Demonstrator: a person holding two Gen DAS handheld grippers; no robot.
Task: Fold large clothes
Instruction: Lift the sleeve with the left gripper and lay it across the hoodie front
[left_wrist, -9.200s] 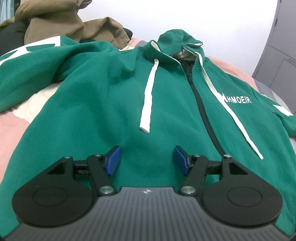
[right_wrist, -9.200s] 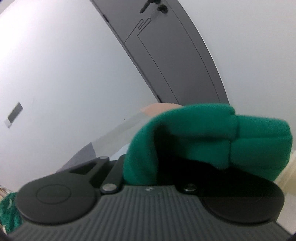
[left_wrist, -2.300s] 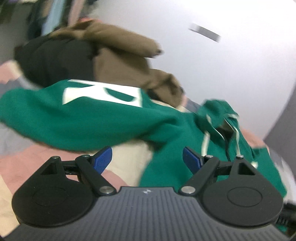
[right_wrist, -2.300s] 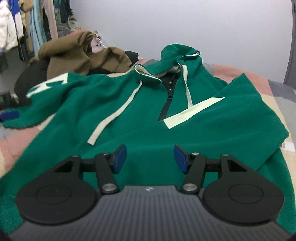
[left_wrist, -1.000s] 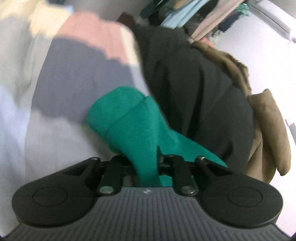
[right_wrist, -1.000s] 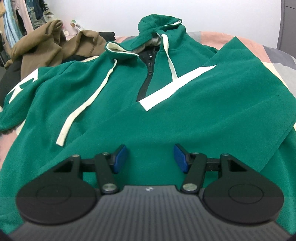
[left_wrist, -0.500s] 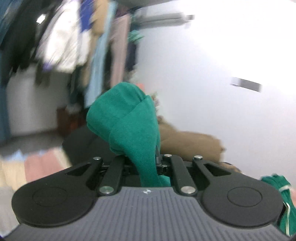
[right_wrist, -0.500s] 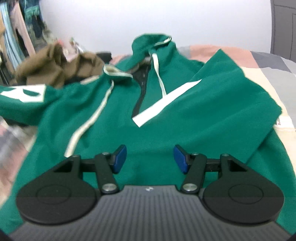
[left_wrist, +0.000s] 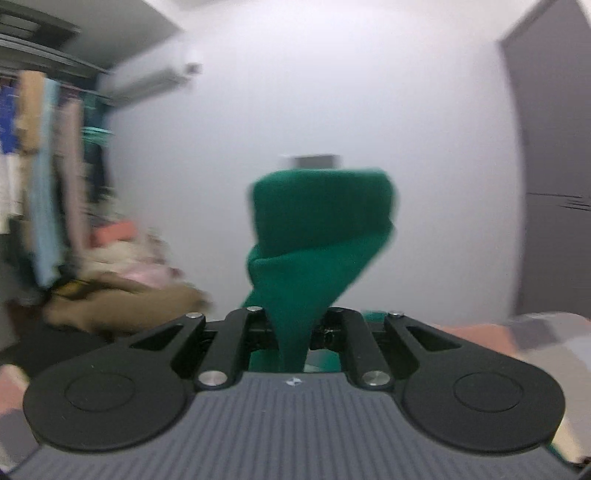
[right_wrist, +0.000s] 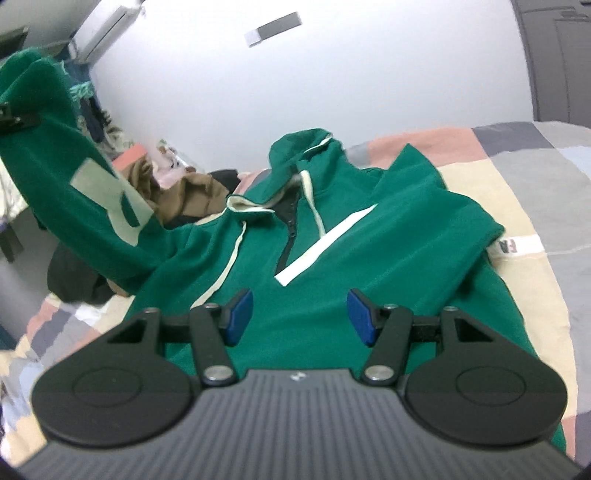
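Hoodie (right_wrist: 332, 258) is lying face up on the patchwork bed cover (right_wrist: 517, 184), hood toward the wall, zip roughly centred. One sleeve (right_wrist: 424, 206) is already lying across the chest, white stripe up. The other sleeve (right_wrist: 74, 177) is hanging in the air at the left of the right wrist view, cuff end high, white patch facing the camera.

Left gripper (left_wrist: 293, 332) is pinching that sleeve's cuff (left_wrist: 321, 221): jaws nearly closed, green fabric bunching up out of them. Left view is blurring, so I'm reading this as mid-swing. Right gripper (right_wrist: 299, 317) is sitting about half open over the hoodie's lower front, blue pads (right_wrist: 240, 314) clear of the cloth, holding nothing.

Judgement: step in hand is carrying the raised sleeve over the body to mirror the folded one.

Doing it well:
- Keeping the cuff pinch firm until the sleeve is lying flat; fleece is thick and a shallow bite may be slipping.
- Swinging across the chest, aiming the cuff onto the folded sleeve, fold line at the shoulder seam.
- Watching the near drawstring (right_wrist: 229, 266); it's likely getting trapped under the sleeve.
- Right gripper could be pinning the hem so the body isn't dragging sideways.
- Staying clear of the brown garment pile (right_wrist: 184, 195) beside the shoulder.
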